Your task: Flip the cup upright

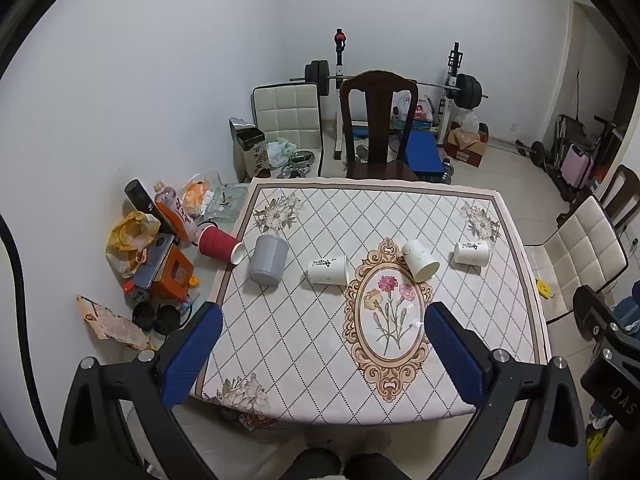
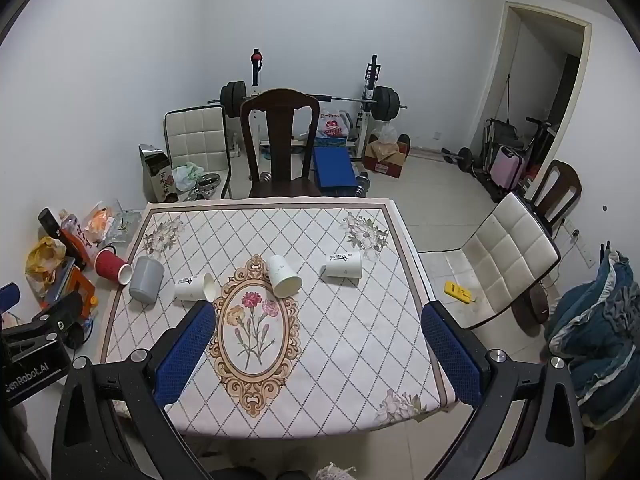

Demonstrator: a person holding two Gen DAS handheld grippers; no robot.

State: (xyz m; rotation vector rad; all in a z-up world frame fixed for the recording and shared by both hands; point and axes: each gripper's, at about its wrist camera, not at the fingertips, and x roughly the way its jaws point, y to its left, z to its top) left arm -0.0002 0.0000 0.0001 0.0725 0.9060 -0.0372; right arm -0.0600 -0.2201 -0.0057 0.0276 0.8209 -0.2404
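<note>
Several cups lie on their sides in a row across the patterned tablecloth (image 1: 304, 360): a red paper cup (image 1: 219, 245) at the left edge, a grey cup (image 1: 269, 260), and three white paper cups (image 1: 328, 270), (image 1: 421, 265), (image 1: 472, 253). The right wrist view shows the same row: red cup (image 2: 113, 266), grey cup (image 2: 146, 280), white cups (image 2: 195, 287), (image 2: 283, 276), (image 2: 343, 265). My left gripper (image 1: 322, 316) is open and empty, high over the near table edge. My right gripper (image 2: 318, 316) is open and empty, also high and short of the cups.
Clutter of bottles, bags and boxes (image 1: 160, 248) fills the table's left strip. A dark wooden chair (image 1: 378, 128) stands at the far side, a white padded chair (image 2: 508, 256) at the right. A weight bench with barbell (image 1: 400, 84) stands behind.
</note>
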